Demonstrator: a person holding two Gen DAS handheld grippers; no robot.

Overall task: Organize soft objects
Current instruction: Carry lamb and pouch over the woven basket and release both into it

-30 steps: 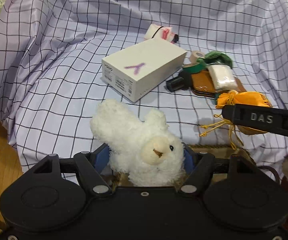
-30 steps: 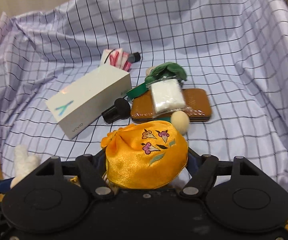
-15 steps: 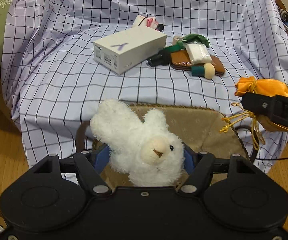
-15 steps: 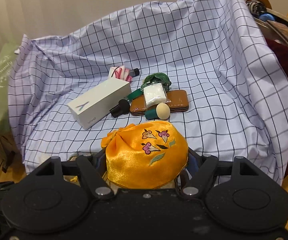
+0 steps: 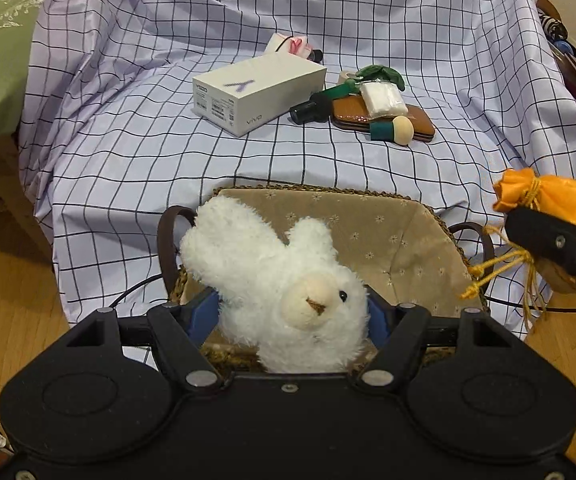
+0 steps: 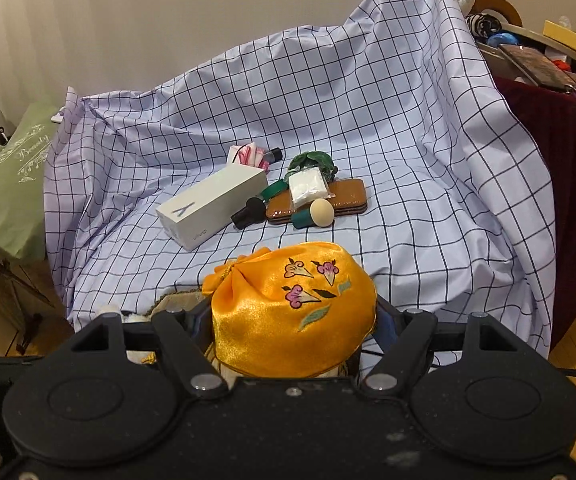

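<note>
Soft toys are what both grippers carry: a fluffy white plush animal with a beige snout (image 5: 284, 288) sits squeezed between the blue pads of the left gripper (image 5: 288, 312), its pile bulging out over the jaws, and a shiny orange satin drawstring pouch embroidered with pink flowers (image 6: 292, 308) is pinched likewise in the right gripper (image 6: 292, 332), the jaws of each standing part-way apart because the stuffed body fills the gap. Each is held by its middle, which I judge keeps a limp thing from slumping out. Directly under the plush lies a woven basket with a tan flower-print cloth lining and dark loop handles (image 5: 400, 236), set on the floor in front of a lavender cloth checked with dark lines (image 5: 148, 120); it looks like the place meant for soft items, so the toy seems poised for release, with the pouch (seen from the left camera off to the right of the basket, its yellow cord dangling) near its rim. On the cloth rest harder things, well apart from the basket: a white rectangular cardboard phone box (image 5: 258, 86), a glossy brown leather case (image 5: 384, 116) with a white packet of wadding (image 5: 382, 98) on top, and a round beige sponge on a green base (image 5: 398, 130).
</note>
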